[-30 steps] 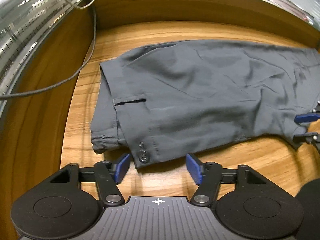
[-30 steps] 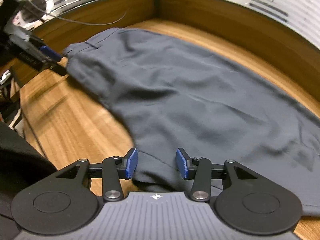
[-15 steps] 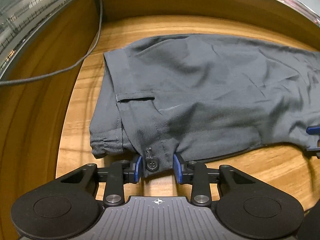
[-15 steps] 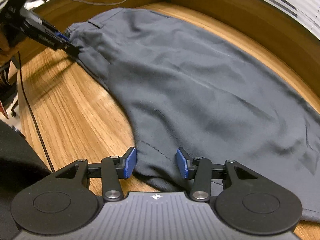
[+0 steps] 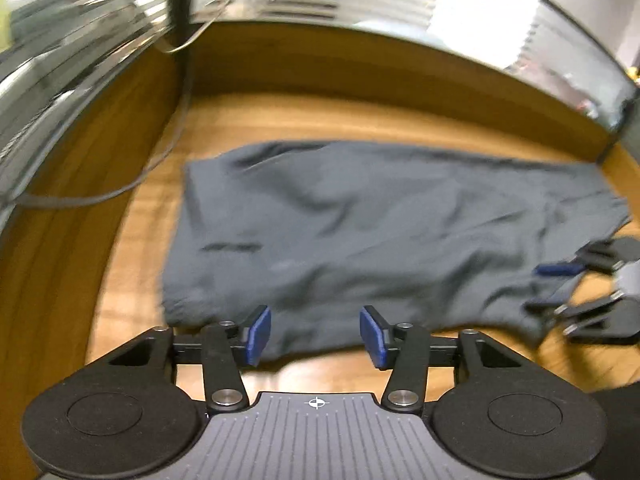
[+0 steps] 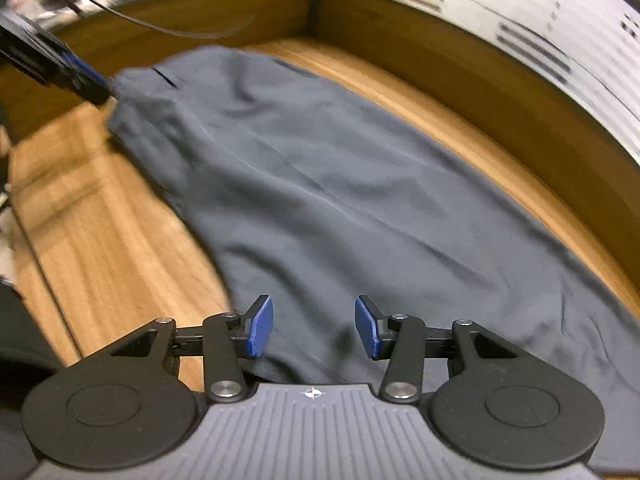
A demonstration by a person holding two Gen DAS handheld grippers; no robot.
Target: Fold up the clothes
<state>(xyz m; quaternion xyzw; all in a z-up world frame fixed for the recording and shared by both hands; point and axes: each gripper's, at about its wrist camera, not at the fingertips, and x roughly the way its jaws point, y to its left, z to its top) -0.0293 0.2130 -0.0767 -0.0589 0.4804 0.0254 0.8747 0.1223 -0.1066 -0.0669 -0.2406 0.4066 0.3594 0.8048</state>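
Observation:
Dark grey trousers [image 5: 360, 220] lie flat on the wooden table [image 5: 132, 280], waistband end to the left. My left gripper [image 5: 314, 336] is open, and the near waistband edge lies between its blue pads [image 5: 258, 334]. The right wrist view shows the same trousers [image 6: 320, 200] running away from my right gripper [image 6: 314, 330]. It is open too, with the near cloth edge between its fingers. The left gripper [image 6: 80, 76] shows there at the far waistband corner. The right gripper [image 5: 556, 286] appears at the right of the left view, one finger above and one below the cloth edge. Both views are blurred.
A raised wooden rim [image 5: 360, 68] runs along the back and left of the table. A grey cable [image 5: 120, 192] lies on the wood left of the trousers. Dark clothing of a person [image 6: 24, 380] shows at the lower left of the right view.
The left gripper's pads, drawn in around the buttoned waistband half a second ago, now stand wider apart. Its view has tilted up and blurred. The right gripper has slid further over the cloth.

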